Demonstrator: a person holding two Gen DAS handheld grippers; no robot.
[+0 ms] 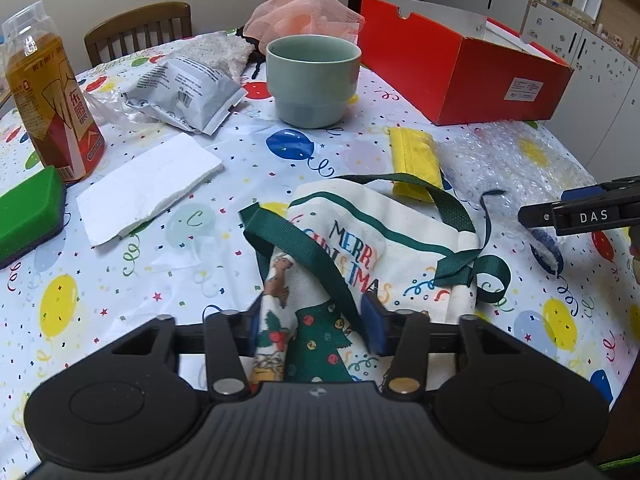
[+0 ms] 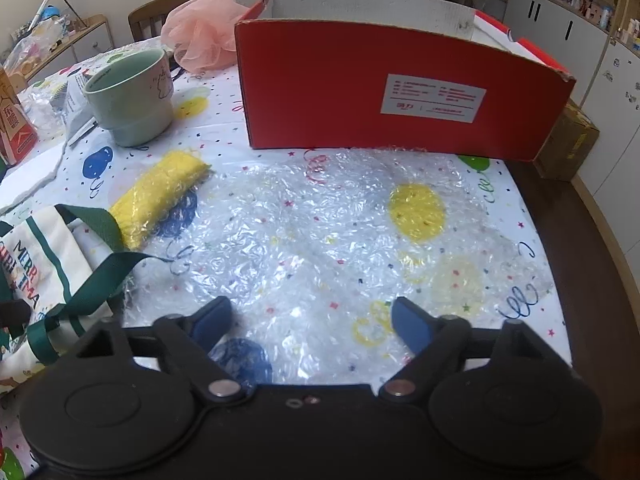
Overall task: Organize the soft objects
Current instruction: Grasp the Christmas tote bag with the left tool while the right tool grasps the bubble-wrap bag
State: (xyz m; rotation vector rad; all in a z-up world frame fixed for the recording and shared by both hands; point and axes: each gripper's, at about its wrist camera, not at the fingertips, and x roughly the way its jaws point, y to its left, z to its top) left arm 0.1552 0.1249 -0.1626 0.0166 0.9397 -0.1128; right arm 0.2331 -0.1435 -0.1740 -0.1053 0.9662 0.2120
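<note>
A white Christmas cloth bag (image 1: 360,236) with green straps lies crumpled on the balloon-print tablecloth (image 1: 132,280). My left gripper (image 1: 314,328) is shut on its near bunched edge, with both blue pads against the fabric. In the right wrist view my right gripper (image 2: 312,324) stands open just above a sheet of bubble wrap (image 2: 320,232), which lies flat under and between its fingers. A folded yellow cloth (image 2: 160,196) lies between the bag and the wrap. A pink mesh pouf (image 1: 304,12) sits at the far side beside the open red box (image 2: 400,92).
A green cup (image 1: 312,80), a grey packet (image 1: 184,92), a white tissue (image 1: 148,188), a tea bottle (image 1: 52,100) and a green sponge (image 1: 28,212) stand to the left. The table's brown edge (image 2: 592,280) runs along the right. A chair (image 1: 136,28) stands behind.
</note>
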